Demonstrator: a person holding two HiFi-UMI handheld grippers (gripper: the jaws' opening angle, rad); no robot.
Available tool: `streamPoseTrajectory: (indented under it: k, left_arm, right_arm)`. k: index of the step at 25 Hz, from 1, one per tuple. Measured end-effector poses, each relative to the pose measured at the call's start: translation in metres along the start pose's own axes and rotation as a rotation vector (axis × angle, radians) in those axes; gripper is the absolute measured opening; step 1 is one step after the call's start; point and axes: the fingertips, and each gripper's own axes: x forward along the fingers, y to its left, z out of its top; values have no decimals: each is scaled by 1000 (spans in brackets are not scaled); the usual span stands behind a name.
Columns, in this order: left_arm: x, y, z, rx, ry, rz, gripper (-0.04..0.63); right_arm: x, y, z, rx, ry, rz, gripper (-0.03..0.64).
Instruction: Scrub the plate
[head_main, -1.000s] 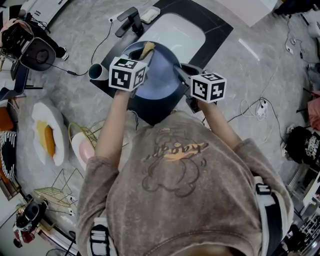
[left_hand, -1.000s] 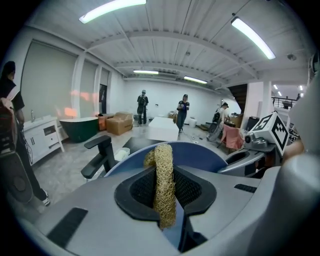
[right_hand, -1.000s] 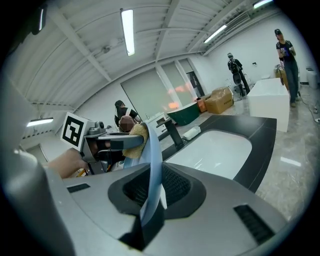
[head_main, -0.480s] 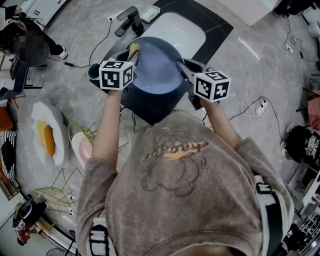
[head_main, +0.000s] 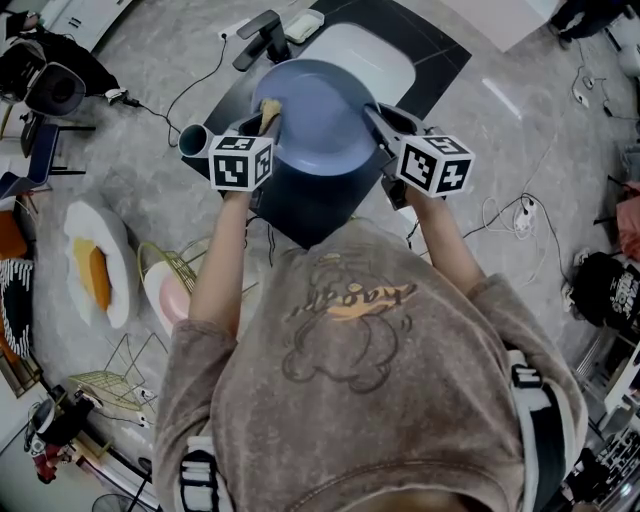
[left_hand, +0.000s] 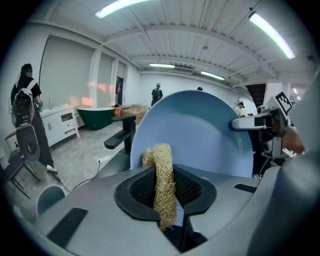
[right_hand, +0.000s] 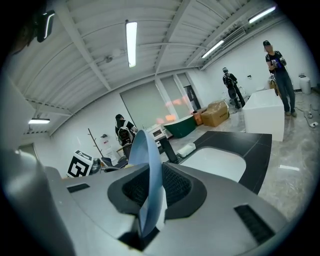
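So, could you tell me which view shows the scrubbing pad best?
The left gripper view: the pad fills the centre, clamped between the jaws. The head view shows only its small tip; the right gripper view shows none of it.

Person wore a faded brown-grey short-sleeved T-shirt, outlined bear print with orange lettering, black-and-white straps, grey left gripper and right gripper had square-marker cubes.

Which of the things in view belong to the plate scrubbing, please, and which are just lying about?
In use: blue plate, clamped by its rim in the right gripper; loofah scrubber, clamped in the left gripper; sink.
Lying about: cup, wire rack, floor cables.
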Motion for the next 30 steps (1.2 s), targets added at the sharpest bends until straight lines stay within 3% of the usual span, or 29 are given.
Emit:
streamPoseTrajectory:
  k: [13,25,30]
  left_arm:
    - [2,-67,-36,2,27,-90,78]
    - [7,-148,-29,49,17,-299,78]
    - [10,-172,-19,25,11,-385,78]
  right_arm:
    - [0,-21,2,162,-52,-40,58]
    - [10,-17,-4,236,-55,-22,58]
    - [12,-9,-15,231,-28,-16,58]
